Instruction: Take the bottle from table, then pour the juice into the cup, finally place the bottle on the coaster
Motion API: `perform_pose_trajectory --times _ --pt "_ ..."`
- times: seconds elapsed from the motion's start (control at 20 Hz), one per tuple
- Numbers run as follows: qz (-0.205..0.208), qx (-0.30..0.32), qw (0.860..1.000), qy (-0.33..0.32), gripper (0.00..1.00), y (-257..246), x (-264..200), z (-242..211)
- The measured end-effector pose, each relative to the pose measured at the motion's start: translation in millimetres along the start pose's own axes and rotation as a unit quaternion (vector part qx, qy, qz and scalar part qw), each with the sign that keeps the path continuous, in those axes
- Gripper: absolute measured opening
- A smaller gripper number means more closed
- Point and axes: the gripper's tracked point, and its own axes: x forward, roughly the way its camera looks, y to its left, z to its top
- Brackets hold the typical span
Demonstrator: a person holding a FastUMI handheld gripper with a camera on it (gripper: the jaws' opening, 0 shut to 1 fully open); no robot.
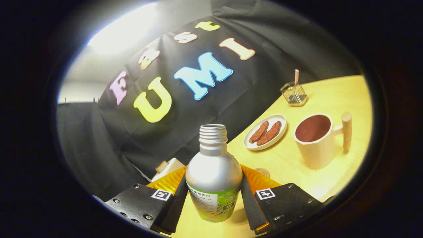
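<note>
Silver and shiny, the bottle (213, 175) sits between the two fingers of your claw (214, 195), and both fingers press on its sides. So the claw is closed on the bottle and holds it tight. The cap is off and the open top points up, which keeps the juice inside for now. The whole scene looks tipped, so your hand seems to be leaning. The cup (316, 140) stands on the yellow wooden table (337, 96), beyond the fingers and off to the right, with its handle turned away from you. It looks ready for the pour, I think. Near the cup is a white plate (265, 132) with two brown snacks. A small wire holder (293, 94) stands farther back. I cannot pick out the coaster for sure.
</note>
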Motion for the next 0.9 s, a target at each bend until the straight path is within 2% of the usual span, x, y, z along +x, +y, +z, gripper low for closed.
perform_pose_trajectory --times 0.2,0.4,0.7,0.9 --pt "0.014 0.096 0.995 -0.006 0.78 -4.3 2.5 9.7" --pt "0.028 0.181 0.983 -0.023 0.78 -8.3 -2.2 26.3" --pt "0.033 0.236 0.971 -0.032 0.78 -13.6 -2.5 33.2" --pt "0.046 0.286 0.956 -0.038 0.77 -15.1 -4.9 38.0"
